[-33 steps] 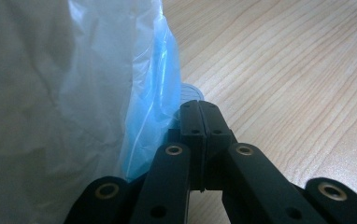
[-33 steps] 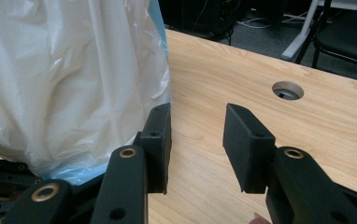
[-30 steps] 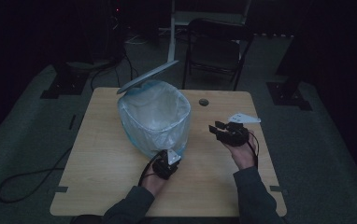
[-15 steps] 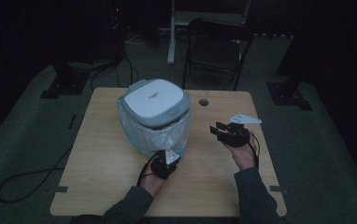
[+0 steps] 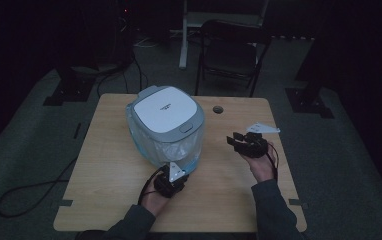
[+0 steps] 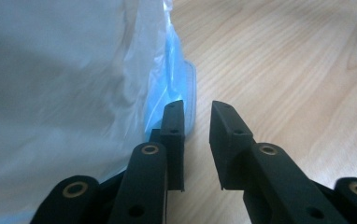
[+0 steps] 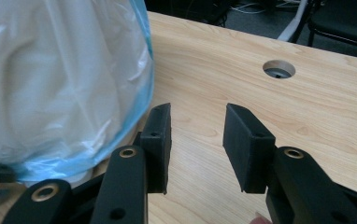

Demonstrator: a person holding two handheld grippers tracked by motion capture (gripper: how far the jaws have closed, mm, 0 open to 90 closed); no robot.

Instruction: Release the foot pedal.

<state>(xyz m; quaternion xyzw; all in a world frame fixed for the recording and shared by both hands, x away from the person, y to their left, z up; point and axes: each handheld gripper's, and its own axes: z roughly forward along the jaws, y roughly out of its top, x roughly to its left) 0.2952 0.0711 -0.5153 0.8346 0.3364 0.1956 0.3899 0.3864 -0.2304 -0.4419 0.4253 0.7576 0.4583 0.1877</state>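
While the lidded bin (image 5: 165, 125) with its clear bag liner (image 6: 74, 93) sits on the far left part of the wooden table (image 5: 109, 165), the left gripper (image 5: 171, 180) is just beside its near base, jaws just opened with nothing between them. Off to the right, well apart from the bin, the right gripper (image 5: 246, 142) hovers with jaws apart and empty

A pale blue bin (image 5: 165, 131) lined with a crinkled white plastic bag (image 5: 171, 149) stands upright on the table, at about ten o'clock from its middle. Its grey-rimmed white lid (image 5: 165, 108) lies shut on top, a small grey tab at its four o'clock corner.
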